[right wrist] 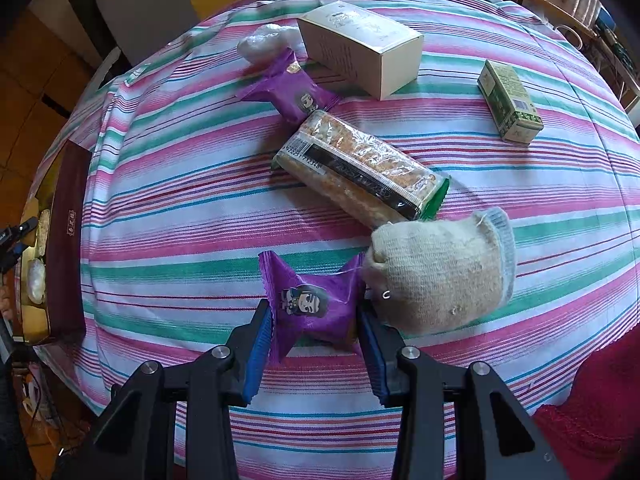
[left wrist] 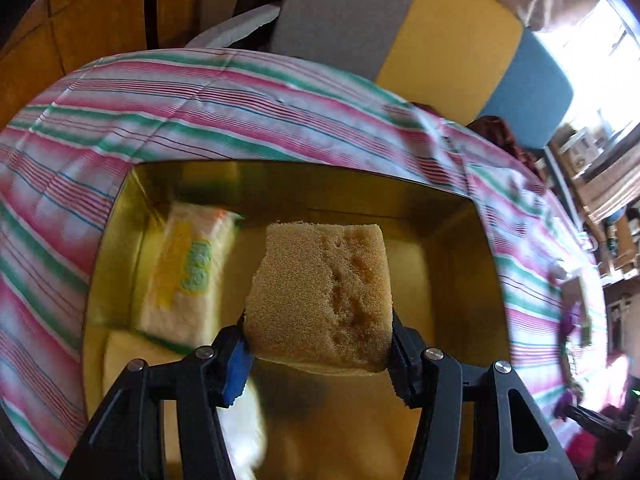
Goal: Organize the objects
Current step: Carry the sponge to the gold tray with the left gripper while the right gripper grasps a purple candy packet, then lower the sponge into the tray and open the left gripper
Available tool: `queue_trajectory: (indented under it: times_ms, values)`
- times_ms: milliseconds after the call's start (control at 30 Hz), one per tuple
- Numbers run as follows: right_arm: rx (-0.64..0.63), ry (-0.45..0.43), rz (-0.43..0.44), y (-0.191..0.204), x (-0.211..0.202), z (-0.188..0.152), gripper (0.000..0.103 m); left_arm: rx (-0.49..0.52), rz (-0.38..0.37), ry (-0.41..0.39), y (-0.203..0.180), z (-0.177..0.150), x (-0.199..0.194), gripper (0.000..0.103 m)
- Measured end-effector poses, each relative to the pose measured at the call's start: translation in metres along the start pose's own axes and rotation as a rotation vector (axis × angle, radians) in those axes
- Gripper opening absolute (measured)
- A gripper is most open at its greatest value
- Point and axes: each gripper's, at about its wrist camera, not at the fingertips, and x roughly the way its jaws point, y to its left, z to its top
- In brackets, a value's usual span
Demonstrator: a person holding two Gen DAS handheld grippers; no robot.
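l gripper [left wrist: 318, 354] is pinching the sponge [left wrist: 320, 292] over the gold box [left wrist: 460, 248], likely needing a release next, while r gripper [right wrist: 316, 332] is pinching a purple snack pkt [right wrist: 310, 304] off the striped cloth [right wrist: 168, 216].

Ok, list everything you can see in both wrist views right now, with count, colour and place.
Sponge: 1, tan, held over the gold box.
Gold box: 1, on striped cloth.
Yellow packet: 1, inside box, left.
Purple snack packets: 2, one between the right fingers, one beside the cream carton.
Cracker pack: 1, clear with green ends, centre.
Cream carton: 1, far.
Green carton: 1, far right.
Knit sock: 1, beige, beside near packet.
White wrapped item: 1, far.
Left gripper: black, shut on sponge.
Right gripper: black, around packet.
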Motion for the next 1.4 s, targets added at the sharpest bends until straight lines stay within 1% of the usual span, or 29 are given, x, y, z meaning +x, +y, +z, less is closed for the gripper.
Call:
queue_trajectory:
  times_ms: [133,233,333,467,567,600,633,733,833,933,1000,1133,1233,1333,1400]
  values:
    - [-0.009,0.002,-0.004,0.002,0.002,0.000,0.042,-0.003,0.046,0.039,0.008,0.014,0.020,0.058]
    - [-0.008,0.001,-0.001,0.002,0.002,0.001,0.042,-0.013,0.068,0.050,0.013,0.022,0.029,0.059]
    - [-0.007,0.000,-0.001,0.003,0.003,0.002,0.042,-0.018,0.087,0.039,0.016,0.025,0.032,0.064]
    - [-0.007,-0.001,-0.001,0.003,0.003,0.002,0.042,-0.027,0.090,0.044,0.021,0.025,0.033,0.075]
    - [-0.008,0.000,-0.001,0.003,0.003,0.002,0.042,-0.061,0.072,0.033,0.028,0.023,0.025,0.077]
    - [-0.007,0.000,-0.001,0.003,0.003,0.002,0.042,-0.057,0.066,0.024,0.027,0.023,0.020,0.077]
    - [-0.008,0.000,-0.001,0.003,0.003,0.002,0.042,-0.039,0.064,0.005,0.025,0.020,0.013,0.077]
    - [-0.010,0.002,-0.003,0.003,0.005,0.003,0.042,0.027,0.091,-0.075,0.018,0.006,-0.015,0.077]
    - [-0.011,0.003,-0.004,0.002,0.005,0.003,0.042,0.032,0.060,-0.153,0.016,-0.010,-0.045,0.077]
    - [-0.013,0.005,-0.006,0.003,0.005,0.003,0.042,0.061,0.053,-0.221,0.011,-0.036,-0.072,0.078]
    - [-0.015,0.007,-0.008,0.003,0.006,0.003,0.042,0.096,0.067,-0.266,0.004,-0.056,-0.089,0.079]
    - [-0.017,0.006,-0.012,0.003,0.006,0.004,0.042,0.122,0.057,-0.304,-0.004,-0.081,-0.105,0.079]
    - [-0.022,0.007,-0.018,0.005,0.006,0.003,0.042,0.141,0.068,-0.322,-0.009,-0.098,-0.111,0.080]
    - [-0.021,0.006,-0.021,0.005,0.006,0.003,0.042,0.157,0.071,-0.326,-0.014,-0.109,-0.114,0.080]
    - [-0.017,0.003,-0.022,0.005,0.005,0.002,0.042,0.162,0.057,-0.320,-0.015,-0.113,-0.115,0.080]
